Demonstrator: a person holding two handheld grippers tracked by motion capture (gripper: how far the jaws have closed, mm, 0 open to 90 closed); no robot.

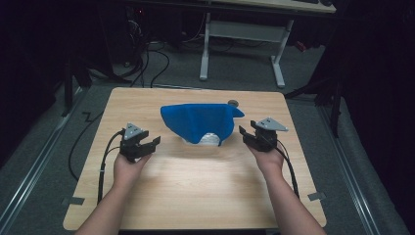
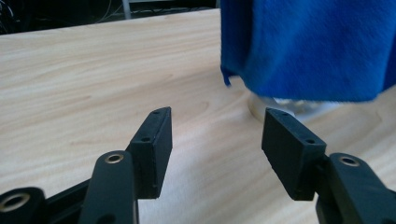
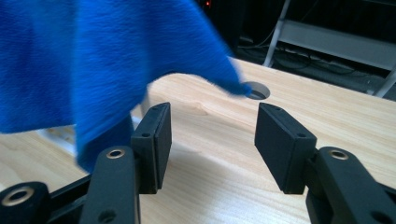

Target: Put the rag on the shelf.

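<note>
The fingers [image 2: 154, 149] of the left gripper [image 1: 147, 145] are spread wide with nothing between them, and the right gripper [image 1: 249, 136] is wide and empty too. They sit at the left and right of the middle of the high view, each a little apart from the cloth.

The biggest thing is the wooden table [image 1: 195, 181]. In the middle of it, a bit toward the top of the frame, a blue cloth [image 1: 198, 120] hangs draped over a pale, whitish thing [image 1: 209, 140] (I cannot tell what it is).

The cloth looks soft, light and floppy, so it should bend and slide easily. A good place to pinch is a loose edge, like the pointed corner [image 3: 236, 84] in the right gripper view.
</note>
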